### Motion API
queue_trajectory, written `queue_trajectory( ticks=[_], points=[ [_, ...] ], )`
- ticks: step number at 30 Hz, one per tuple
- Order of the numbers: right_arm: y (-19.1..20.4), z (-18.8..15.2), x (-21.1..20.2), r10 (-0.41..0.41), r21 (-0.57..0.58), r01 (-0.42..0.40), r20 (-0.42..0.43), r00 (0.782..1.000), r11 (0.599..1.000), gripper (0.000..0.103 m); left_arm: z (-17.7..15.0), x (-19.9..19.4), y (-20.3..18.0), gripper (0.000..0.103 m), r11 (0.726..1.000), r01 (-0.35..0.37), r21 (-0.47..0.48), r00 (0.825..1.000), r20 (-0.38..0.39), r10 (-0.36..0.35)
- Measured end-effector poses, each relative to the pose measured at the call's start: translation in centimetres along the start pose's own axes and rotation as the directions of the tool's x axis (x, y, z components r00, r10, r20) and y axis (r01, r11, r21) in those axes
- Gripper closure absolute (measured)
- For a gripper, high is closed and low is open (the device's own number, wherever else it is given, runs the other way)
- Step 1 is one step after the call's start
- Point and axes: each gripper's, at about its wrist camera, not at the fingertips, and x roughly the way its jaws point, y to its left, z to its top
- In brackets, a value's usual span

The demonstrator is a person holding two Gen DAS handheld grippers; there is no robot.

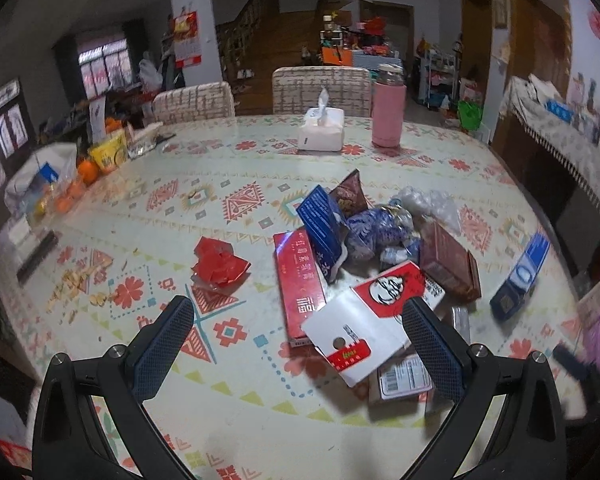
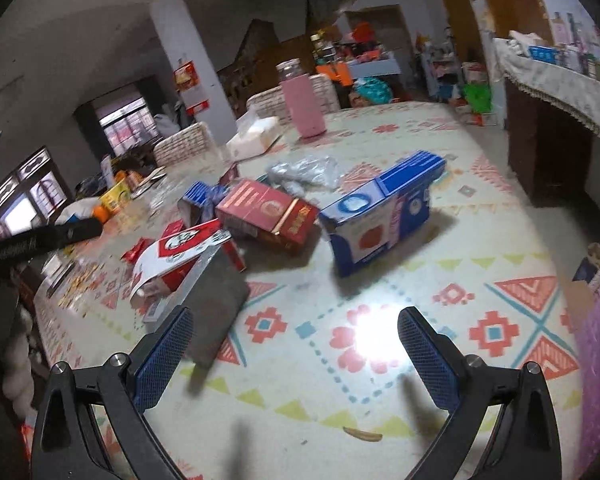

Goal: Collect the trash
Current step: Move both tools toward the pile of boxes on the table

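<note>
Your left claw (image 1: 298, 320) is spread wide and holds nothing; the red-and-white carton (image 1: 366, 312) lies right between its tips at lower centre of the frame, long axis slanting up to the right. The rest of the trash pile (image 1: 364, 232) spreads just beyond it on the counter (image 1: 180, 216). Your right claw (image 2: 296, 330) is also spread and empty over bare counter; its nearest piece, the blue box (image 2: 380, 212), sits above centre, well apart. By my reading, the left claw is nearer.
</note>
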Motion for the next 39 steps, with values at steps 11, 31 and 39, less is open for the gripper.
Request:
queue_trajectory(
  ticks=[11,31,39],
  points=[
    [0.5,-0.6,-1.7,-0.119,-0.007,0.121,0.109,0.987,0.993,0.0,-0.6,-2.4,5.3,0.0,1.0,0.019,0.009,0.998,0.051,-0.019],
    [0.2,-0.8,-2.3,-0.637,0.133,0.625,0.093,0.765,0.769,0.0,2.5,2.6,10.8,0.0,0.918,0.341,0.203,0.931,0.058,-0.359],
    [1.0,-0.8,-1.5,-0.725,0.096,0.719,0.061,0.686,0.688,0.0,2.1,4.3,10.3,0.0,0.886,0.412,0.213,0.903,0.031,-0.428]
  ],
)
